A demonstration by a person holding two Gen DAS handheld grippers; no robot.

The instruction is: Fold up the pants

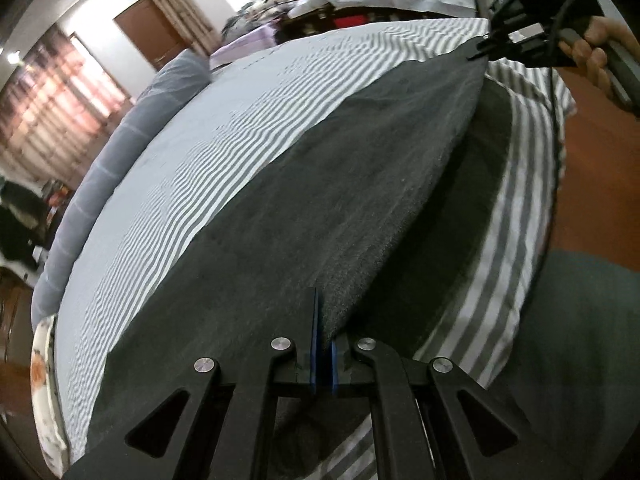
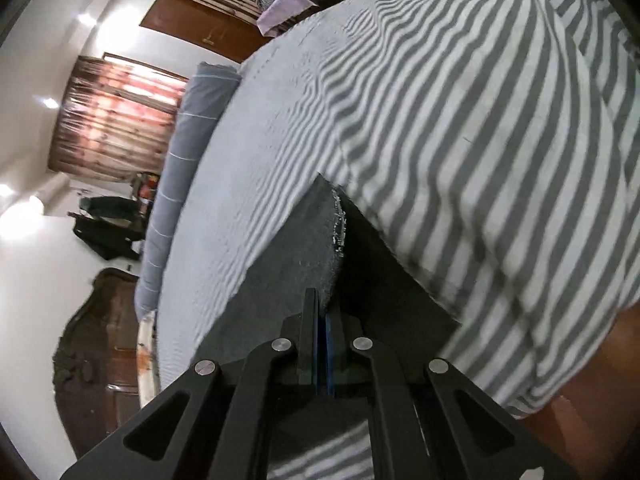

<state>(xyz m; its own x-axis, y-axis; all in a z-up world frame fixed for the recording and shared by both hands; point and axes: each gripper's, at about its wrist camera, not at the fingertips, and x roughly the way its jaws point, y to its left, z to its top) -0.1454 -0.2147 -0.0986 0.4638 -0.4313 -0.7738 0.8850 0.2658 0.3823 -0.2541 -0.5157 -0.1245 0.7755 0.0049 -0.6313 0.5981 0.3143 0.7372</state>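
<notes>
Dark grey pants are stretched over the striped bed, one edge lifted. Left tool and right tool are each clamped tight on that edge, probably keeping it taut so the fold lands even.

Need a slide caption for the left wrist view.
Left gripper and right gripper lift dark pants over striped bed.
</notes>
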